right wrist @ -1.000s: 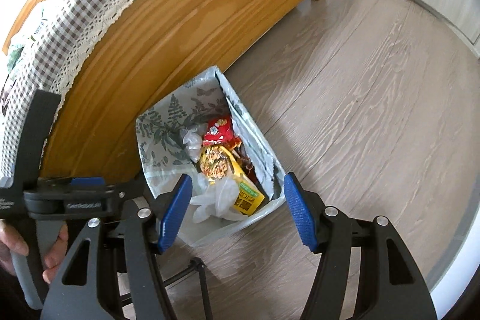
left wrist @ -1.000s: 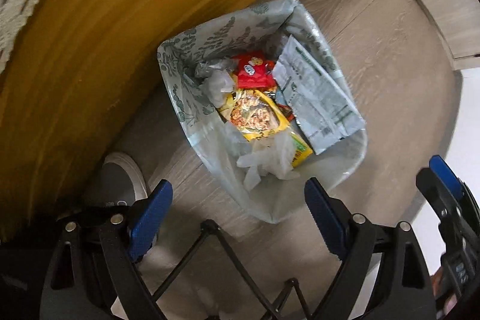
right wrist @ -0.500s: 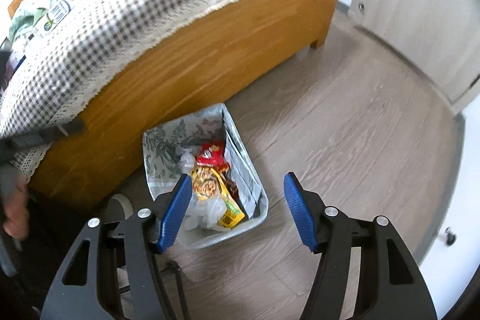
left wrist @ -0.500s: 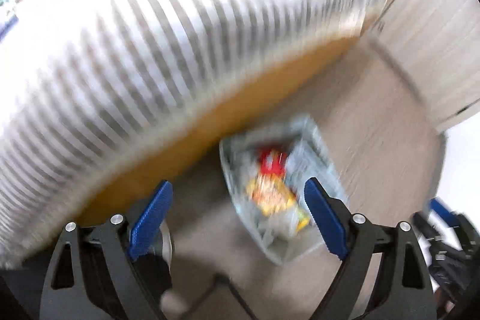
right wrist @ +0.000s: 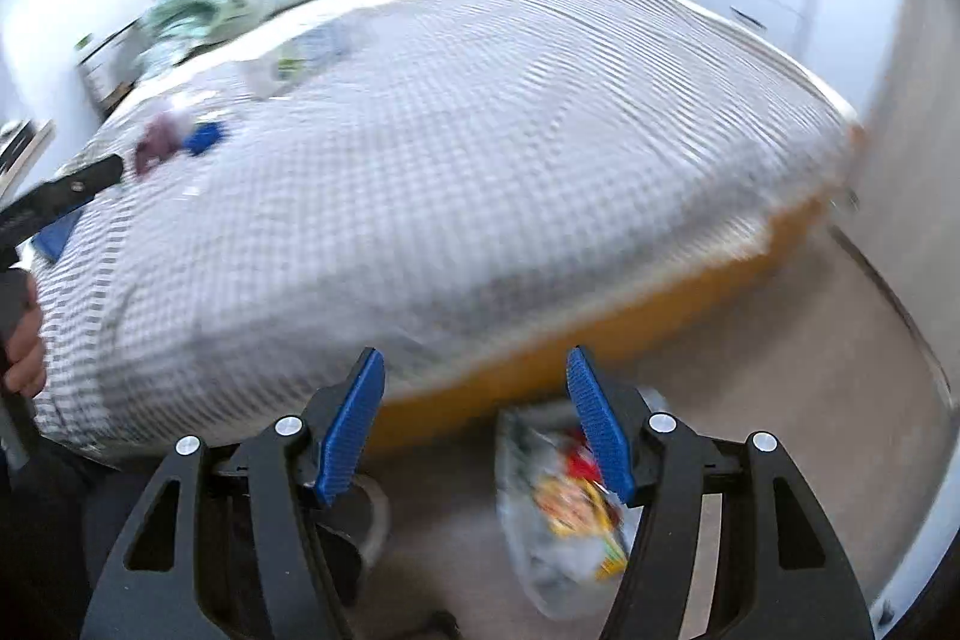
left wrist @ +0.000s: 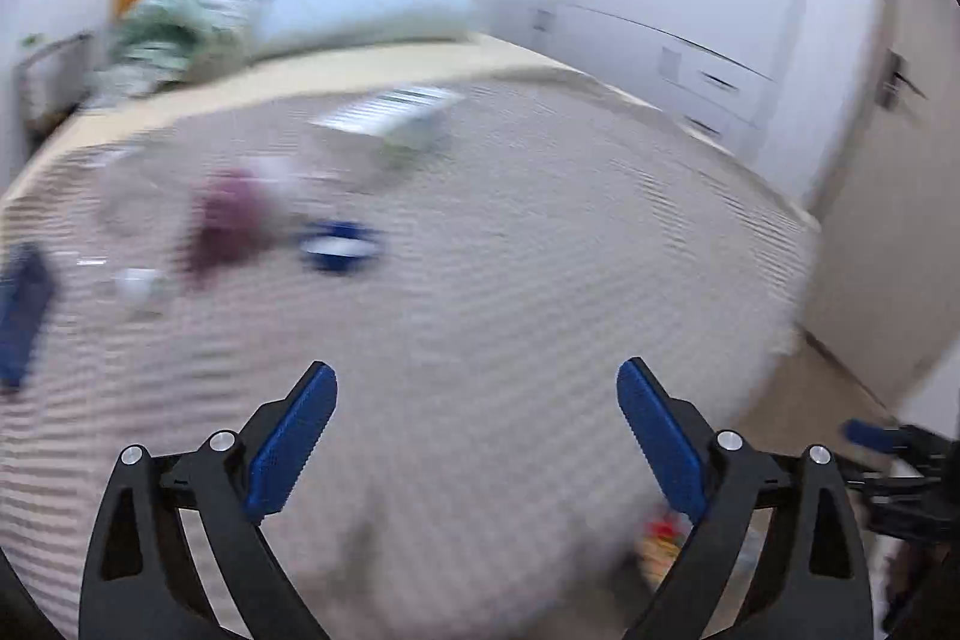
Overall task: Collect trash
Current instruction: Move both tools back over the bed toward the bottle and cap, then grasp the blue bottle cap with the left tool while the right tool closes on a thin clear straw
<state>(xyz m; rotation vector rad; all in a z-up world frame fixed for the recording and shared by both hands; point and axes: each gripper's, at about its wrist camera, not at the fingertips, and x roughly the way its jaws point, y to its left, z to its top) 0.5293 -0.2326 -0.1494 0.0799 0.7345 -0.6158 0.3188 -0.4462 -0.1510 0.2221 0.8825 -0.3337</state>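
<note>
Partly done, judging by the bin bag (right wrist: 558,508) on the floor at the foot of the bed (right wrist: 480,148): already holding wrappers, a yellow packet and a red one among clear plastic. Visible low in the right wrist view, just beside the bed's wooden frame; only a blurred scrap of colour at the bottom of the left wrist view.

Plenty left on the checked bedspread. Scattered toward its far left side: a blue round item (left wrist: 339,247), a dark maroon crumple (left wrist: 228,220), a small white piece (left wrist: 138,283), a flat blue packet (left wrist: 24,304) at the edge of view, and farther up a striped pale wrapper (left wrist: 390,115) near the pillows. (All smeared by motion blur, so exact kinds hard to tell.)

Left tool (left wrist: 474,436): fingers wide apart, nothing between them, aimed over the bedspread. Right tool (right wrist: 474,418): fingers apart too, empty, bin bag showing behind the right finger. Left tool's black arm also poking in at the left edge of the right wrist view, a hand (right wrist: 24,346) wrapped around its handle.

Likely step in hand: heading for the next piece on the bed. Nearest candidates apparently the blue round item and the maroon crumple, lying near each other.
</note>
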